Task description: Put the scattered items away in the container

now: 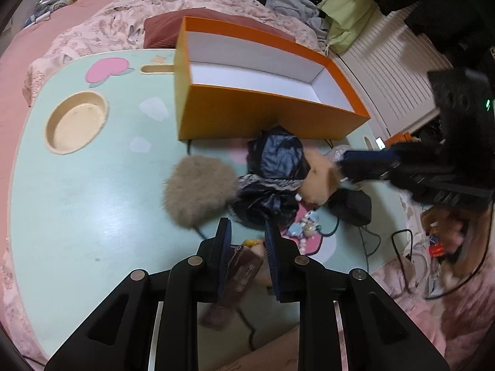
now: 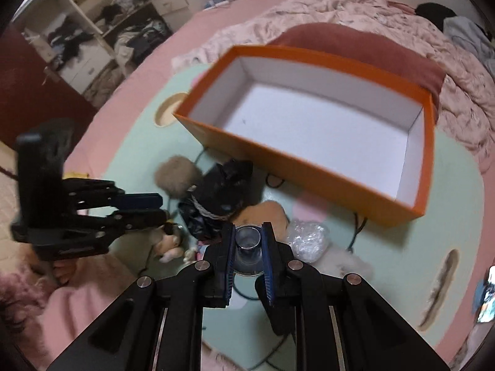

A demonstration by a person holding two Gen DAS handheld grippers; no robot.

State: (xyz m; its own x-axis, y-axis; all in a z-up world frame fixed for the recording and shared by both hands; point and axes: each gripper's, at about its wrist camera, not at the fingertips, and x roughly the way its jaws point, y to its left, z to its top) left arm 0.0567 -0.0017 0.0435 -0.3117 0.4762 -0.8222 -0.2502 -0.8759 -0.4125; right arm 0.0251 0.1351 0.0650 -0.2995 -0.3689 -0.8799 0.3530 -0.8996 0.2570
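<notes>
We held a small glass cup (image 2: 247, 242) pinched in our right gripper (image 2: 248, 232) near the empty orange box (image 2: 324, 170), probably for dropping in; our left gripper (image 1: 246, 232) pinched a brown packet (image 1: 238, 275).

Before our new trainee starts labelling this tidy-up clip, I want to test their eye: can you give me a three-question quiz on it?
1. True or false: the orange box already holds an item.
2. What does the right gripper grip? A) small clear glass cup B) grey fur pompom C) crumpled clear plastic
3. Fill in: the left gripper is shut on a ___ packet.

Key: 1 false; 2 A; 3 brown.
</notes>
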